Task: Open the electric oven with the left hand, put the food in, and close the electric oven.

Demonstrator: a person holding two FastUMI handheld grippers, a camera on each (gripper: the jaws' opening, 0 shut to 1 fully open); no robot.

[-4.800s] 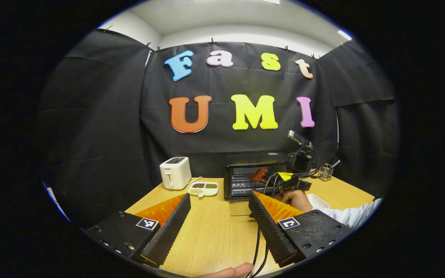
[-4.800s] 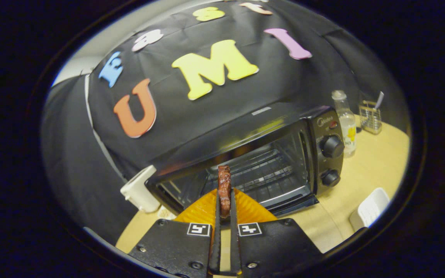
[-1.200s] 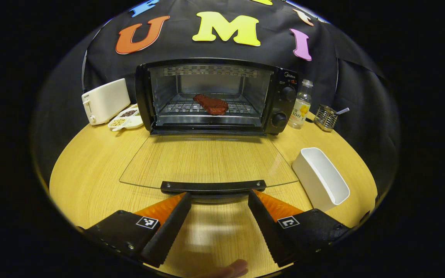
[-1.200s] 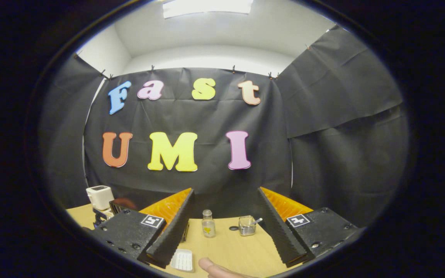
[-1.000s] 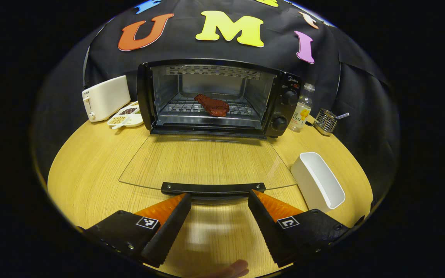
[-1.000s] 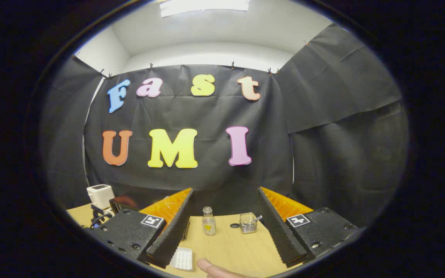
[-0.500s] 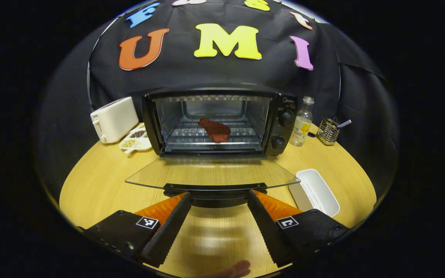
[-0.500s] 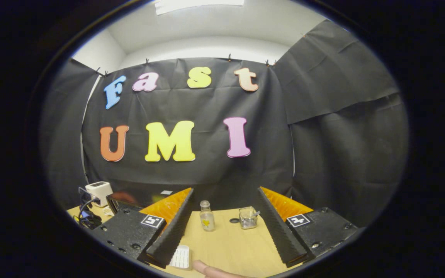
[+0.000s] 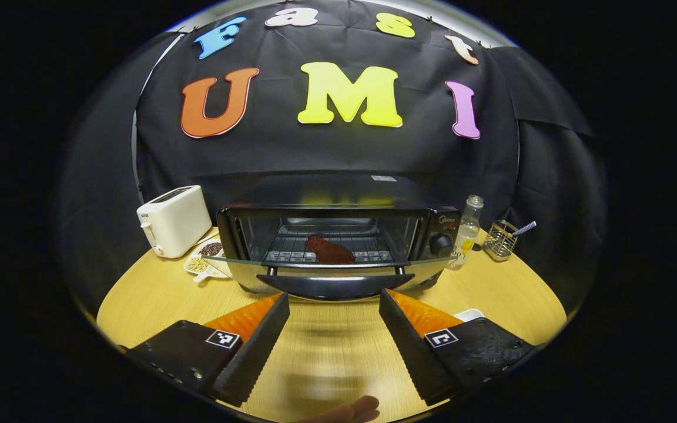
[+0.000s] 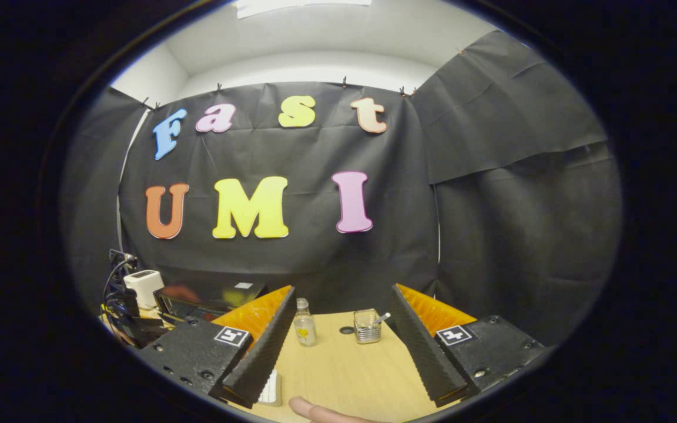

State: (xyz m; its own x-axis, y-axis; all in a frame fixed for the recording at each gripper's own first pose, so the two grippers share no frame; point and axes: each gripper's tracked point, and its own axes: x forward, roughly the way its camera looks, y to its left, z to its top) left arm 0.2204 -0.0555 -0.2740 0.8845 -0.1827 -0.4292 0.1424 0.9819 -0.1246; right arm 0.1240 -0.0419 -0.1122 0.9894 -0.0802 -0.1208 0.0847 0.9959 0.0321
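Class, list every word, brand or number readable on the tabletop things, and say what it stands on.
None reads clearly.
Oven brand mark: too blurred to read.
Toaster mark: too small.
Bottle label: too small.
Left gripper tags: coded squares, no words.

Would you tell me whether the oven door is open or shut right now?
Partly open: the oven door tilts away from the oven, leaving a gap above its glass through which the meat shows.

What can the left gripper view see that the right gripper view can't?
Left gripper view: the meat lying on the rack inside the oven, behind its half-raised glass door, plus a seed dish. Right gripper view: the ceiling light and white upper wall. Both: the toaster, bottle, wire holder and wooden table.
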